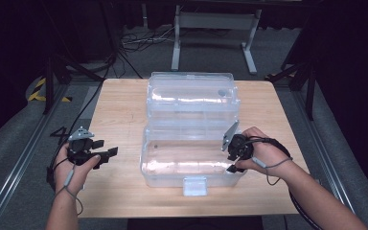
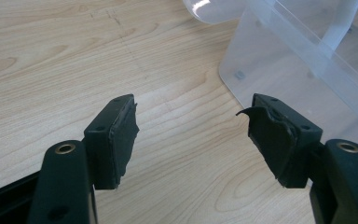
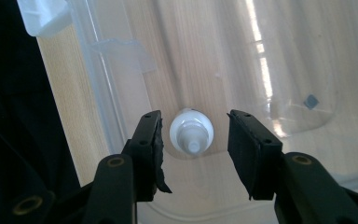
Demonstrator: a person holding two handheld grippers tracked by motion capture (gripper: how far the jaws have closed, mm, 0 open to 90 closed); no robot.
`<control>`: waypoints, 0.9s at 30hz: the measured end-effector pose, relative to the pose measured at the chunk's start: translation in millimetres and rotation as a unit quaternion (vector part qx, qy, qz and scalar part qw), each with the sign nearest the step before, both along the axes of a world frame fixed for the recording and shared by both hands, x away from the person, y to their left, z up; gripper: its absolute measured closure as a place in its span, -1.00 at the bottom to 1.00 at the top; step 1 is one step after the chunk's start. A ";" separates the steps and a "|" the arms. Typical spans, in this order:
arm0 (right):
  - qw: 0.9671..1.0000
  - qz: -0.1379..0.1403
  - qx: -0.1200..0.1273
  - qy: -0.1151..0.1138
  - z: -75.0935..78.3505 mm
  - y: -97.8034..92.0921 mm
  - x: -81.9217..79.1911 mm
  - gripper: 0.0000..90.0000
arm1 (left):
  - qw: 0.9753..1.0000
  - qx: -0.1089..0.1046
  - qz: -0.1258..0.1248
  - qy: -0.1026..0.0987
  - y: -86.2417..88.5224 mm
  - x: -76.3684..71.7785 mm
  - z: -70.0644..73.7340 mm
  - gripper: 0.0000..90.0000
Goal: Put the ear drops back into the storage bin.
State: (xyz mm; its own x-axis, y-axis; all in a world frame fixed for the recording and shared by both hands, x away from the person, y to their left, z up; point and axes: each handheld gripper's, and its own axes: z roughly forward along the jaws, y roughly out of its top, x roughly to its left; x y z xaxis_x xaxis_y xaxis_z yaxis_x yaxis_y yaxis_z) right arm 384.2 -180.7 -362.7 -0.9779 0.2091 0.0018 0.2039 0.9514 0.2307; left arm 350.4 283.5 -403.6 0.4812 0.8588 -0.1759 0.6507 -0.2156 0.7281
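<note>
From the high view, the clear plastic box (image 1: 191,160) stands open in the middle of the wooden table (image 1: 120,115), its lid (image 1: 191,96) standing back at 12 o'clock. My right gripper (image 1: 234,162) is at the box's right end, about 3 o'clock from its centre, pointing down into it. My left gripper (image 1: 106,153) waits over the bare table at 9 o'clock of the box, apart from it.

In the left gripper view, my jaws stand wide apart with nothing between them, above the wood; the box corner (image 2: 242,70) lies at 1 o'clock.

In the right gripper view, my jaws are parted and a small white bottle (image 3: 191,133), seen from its nozzle end, stands between the pads (image 3: 242,149) without touching either. It sits on the box floor close to the wall (image 3: 105,112) at 9 o'clock.

I judge the step is to grasp this bottle. To do it well, I should lower a little more so the pads meet the body, not the thin nozzle, keep the bottle centred, and close slowly so the left pad does not catch the wall.
</note>
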 end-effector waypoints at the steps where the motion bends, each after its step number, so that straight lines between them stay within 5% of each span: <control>1: 1.000 -0.001 0.003 -0.002 2.3 -0.6 -0.9 0.23 | 1.000 0.000 0.000 0.001 -0.3 0.0 0.2 -0.26; 14: 0.999 0.008 0.039 -0.007 27.6 -0.8 -18.0 0.18 | 1.000 0.003 -0.004 0.007 -3.0 -0.3 1.0 -0.24; 27: 0.999 0.043 0.026 0.014 2.6 18.7 -26.9 0.19 | 1.000 -0.005 -0.012 0.022 -3.1 -1.5 7.0 -0.19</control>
